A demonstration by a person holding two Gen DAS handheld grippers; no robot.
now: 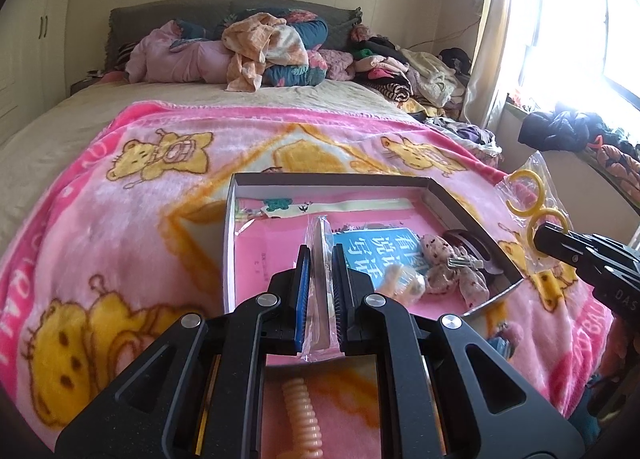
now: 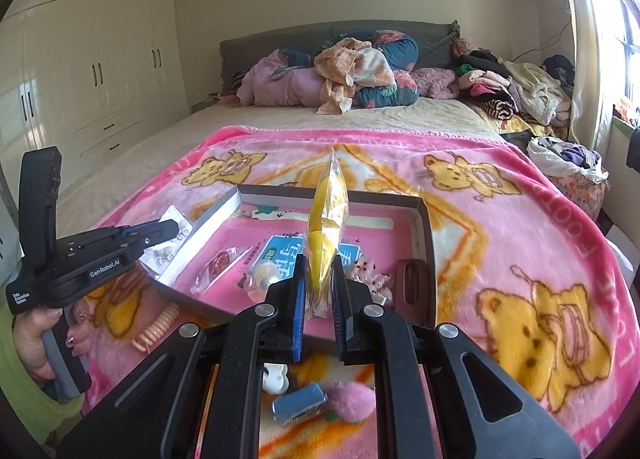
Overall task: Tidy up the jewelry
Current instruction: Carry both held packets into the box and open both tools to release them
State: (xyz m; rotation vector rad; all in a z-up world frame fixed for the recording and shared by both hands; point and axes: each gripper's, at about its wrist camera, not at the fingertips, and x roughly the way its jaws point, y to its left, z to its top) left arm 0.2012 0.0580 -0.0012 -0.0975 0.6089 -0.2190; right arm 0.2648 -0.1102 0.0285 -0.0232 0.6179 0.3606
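Note:
My left gripper (image 1: 320, 255) is shut on a clear plastic packet (image 1: 320, 235), seen edge-on over the near part of the box. In the right wrist view that left gripper (image 2: 166, 231) hangs left of the box, and its packet (image 2: 170, 255) shows small silver earrings. My right gripper (image 2: 319, 261) is shut on a clear packet of yellow hoop earrings (image 2: 328, 219), held upright above the box. From the left wrist view the right gripper (image 1: 546, 239) and the hoops (image 1: 524, 195) sit beyond the box's right wall. The shallow box (image 2: 320, 192) (image 1: 332, 178) has a pink floor.
In the box lie a blue card (image 1: 376, 247), a small plush bear (image 1: 444, 263), a brown oval clip (image 2: 412, 279) and a packet with red jewelry (image 2: 220, 261). On the pink blanket lie a coiled peach hair tie (image 2: 158, 329), a blue clip (image 2: 300, 405) and a pink pompom (image 2: 352, 399). Clothes are piled at the bed's head.

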